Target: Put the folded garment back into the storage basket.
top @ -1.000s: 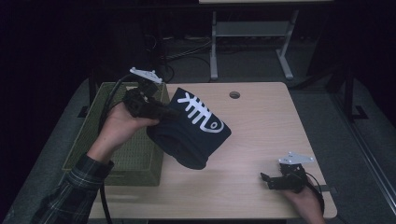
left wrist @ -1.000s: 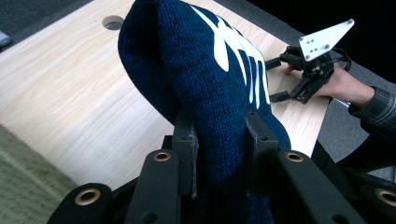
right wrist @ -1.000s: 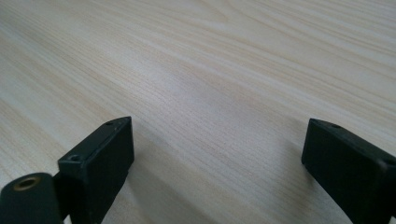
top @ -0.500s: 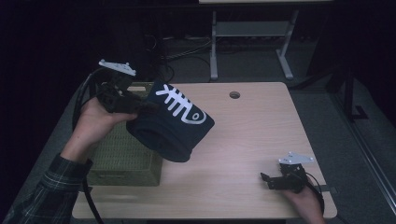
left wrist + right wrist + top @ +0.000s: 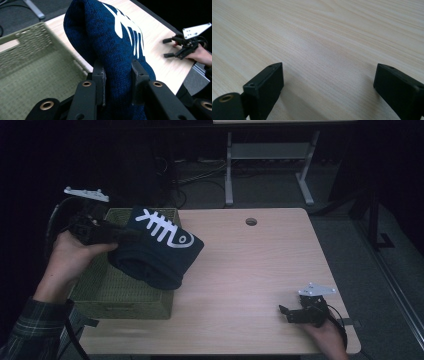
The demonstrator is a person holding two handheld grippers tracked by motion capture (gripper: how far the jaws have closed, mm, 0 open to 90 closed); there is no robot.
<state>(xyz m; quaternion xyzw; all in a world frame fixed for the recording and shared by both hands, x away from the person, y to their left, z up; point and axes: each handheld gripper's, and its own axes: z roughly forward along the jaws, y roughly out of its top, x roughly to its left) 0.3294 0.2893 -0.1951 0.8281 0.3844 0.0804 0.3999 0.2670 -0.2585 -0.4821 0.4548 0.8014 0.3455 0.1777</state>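
Note:
A folded dark blue knit sweater [image 5: 155, 252] with a white fishbone print hangs over the right rim of a green woven basket [image 5: 107, 292]. My left gripper [image 5: 117, 236] is shut on it; in the left gripper view both pads press the knit fabric [image 5: 117, 50], with the basket [image 5: 30, 67] to its left. My right gripper [image 5: 286, 312] rests low on the wooden table [image 5: 260, 265] near its front right corner. Its jaws stand wide open with bare wood [image 5: 327, 55] between them.
A round cable hole [image 5: 251, 221] sits near the table's far edge. Behind the table stands a metal frame [image 5: 265, 165] on dark floor with cables. In the left gripper view the right gripper [image 5: 186, 43] and its hand show far off.
My left gripper carried the sweater leftward, from over the table to above the basket's right side. The right gripper stayed where it was.

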